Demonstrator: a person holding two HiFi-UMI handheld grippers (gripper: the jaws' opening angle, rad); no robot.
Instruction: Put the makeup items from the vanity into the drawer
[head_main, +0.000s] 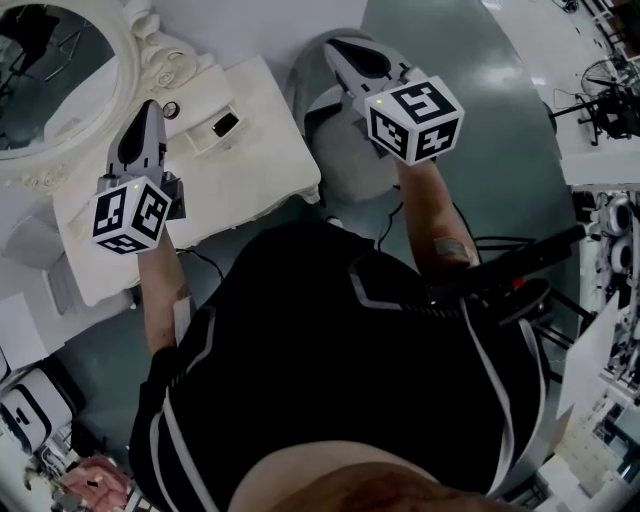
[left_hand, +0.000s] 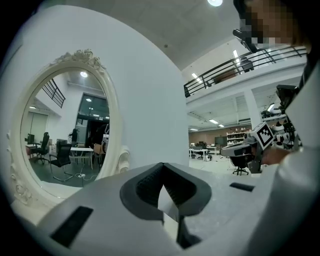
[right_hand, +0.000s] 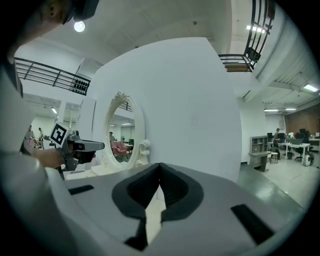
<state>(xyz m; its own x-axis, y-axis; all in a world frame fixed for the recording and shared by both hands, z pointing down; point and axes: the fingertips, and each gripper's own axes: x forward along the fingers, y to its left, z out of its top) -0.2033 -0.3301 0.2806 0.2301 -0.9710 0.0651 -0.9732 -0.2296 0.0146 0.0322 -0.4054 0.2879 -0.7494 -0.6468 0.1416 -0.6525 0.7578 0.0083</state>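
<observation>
1. two grippers being held out in front of the person: the left gripper (head_main: 148, 112) is hovering over the vanity top (head_main: 255, 175) at the left of the frame, and the right gripper (head_main: 338, 50) is hanging at top centre, off the vanity's right edge and over the floor.
2. left gripper jaws: meeting at the tips in its own view, with nothing sitting between them; pointing toward the oval mirror (left_hand: 65, 125).
3. right gripper jaws: likewise meeting at the tips and carrying nothing; facing the white back panel, with the mirror showing left of centre.
4. makeup items: a small pale case (head_main: 215, 128) with a dark piece on it and a small ring-shaped thing (head_main: 170, 108) are lying on the vanity top, just right of the left gripper's tip. neither is being touched, and both are too small to say what kind.
5. drawer: not showing in any view, so its place cannot be told.
6. step in hand, as a judgement: the approach is under way, with nothing picked and nothing stowed; the task is looking to be at its start.
7. next move is calling for: spreading the left jaws, lowering them onto the pale case and closing; the drawer is probably needing opening first, likely by the free right gripper.
</observation>
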